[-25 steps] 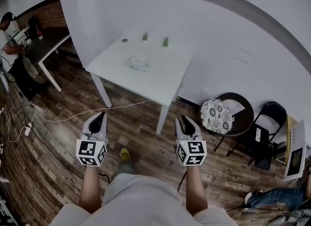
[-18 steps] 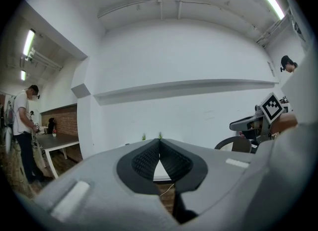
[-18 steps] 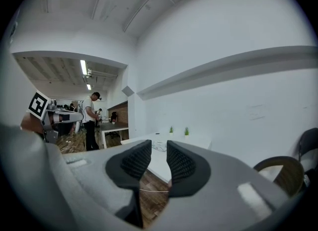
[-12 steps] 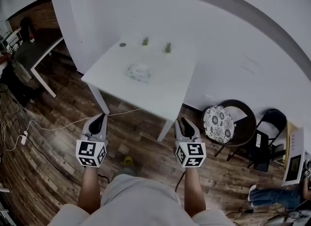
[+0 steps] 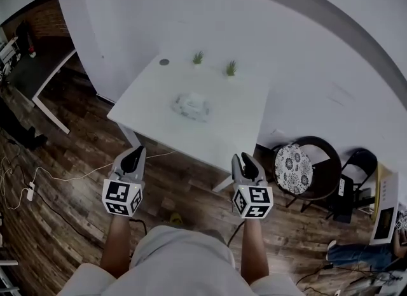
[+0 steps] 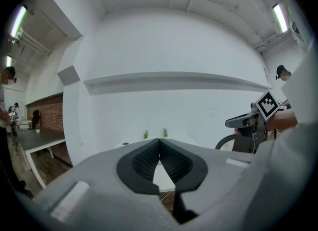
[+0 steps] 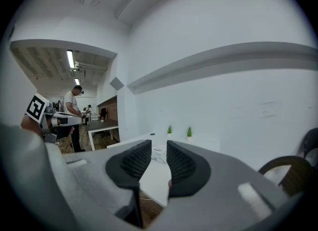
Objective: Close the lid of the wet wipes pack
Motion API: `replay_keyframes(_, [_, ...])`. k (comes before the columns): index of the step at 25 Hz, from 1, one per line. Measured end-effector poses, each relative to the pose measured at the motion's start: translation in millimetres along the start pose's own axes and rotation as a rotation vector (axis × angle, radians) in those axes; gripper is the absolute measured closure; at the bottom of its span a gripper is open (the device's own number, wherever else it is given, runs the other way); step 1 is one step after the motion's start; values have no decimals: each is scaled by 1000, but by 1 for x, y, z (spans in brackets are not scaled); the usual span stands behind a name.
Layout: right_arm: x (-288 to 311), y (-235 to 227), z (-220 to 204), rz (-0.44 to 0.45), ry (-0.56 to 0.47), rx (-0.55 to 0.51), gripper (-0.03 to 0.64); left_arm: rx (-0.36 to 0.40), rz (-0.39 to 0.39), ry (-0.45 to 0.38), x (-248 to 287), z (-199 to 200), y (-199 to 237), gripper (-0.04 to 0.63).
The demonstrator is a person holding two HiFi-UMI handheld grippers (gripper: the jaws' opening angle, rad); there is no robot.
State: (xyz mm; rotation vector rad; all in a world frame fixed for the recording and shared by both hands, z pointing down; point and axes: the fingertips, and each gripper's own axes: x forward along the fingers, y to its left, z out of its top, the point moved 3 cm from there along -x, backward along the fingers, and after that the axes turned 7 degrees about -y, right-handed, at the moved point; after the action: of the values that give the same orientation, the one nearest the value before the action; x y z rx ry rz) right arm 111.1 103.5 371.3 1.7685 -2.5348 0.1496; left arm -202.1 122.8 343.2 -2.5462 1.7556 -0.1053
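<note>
The wet wipes pack [image 5: 191, 105] lies near the middle of the white table [image 5: 149, 94] (lid state unclear). Short of its near edge, the left gripper's [image 5: 136, 151] jaws meet at the tips; the right gripper's [image 5: 241, 158] stand slightly apart, empty.

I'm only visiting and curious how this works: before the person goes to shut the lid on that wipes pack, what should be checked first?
1. Wet wipes pack in sight on the white table: ok.
2. Lid open or shut: cannot tell, the pack is too small in every view.
3. Left gripper empty: ok, jaws together on nothing.
4. Right gripper empty: ok, jaws slightly apart, nothing between them.
5. Grippers close to the pack: not ok, both hang over the wooden floor, short of the table.
6. Two small plants out of the way: ok, they stand at the far edge, apart from the pack.
</note>
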Motion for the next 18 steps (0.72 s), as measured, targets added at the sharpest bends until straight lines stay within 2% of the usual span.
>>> replay_keyframes(8, [41, 11, -5, -24, 45, -26, 515, -26, -57, 8, 36, -16, 33, 588])
replay_keyframes(18, [107, 2, -7, -3, 60, -40, 515, -32, -71, 28, 87, -29, 61, 588])
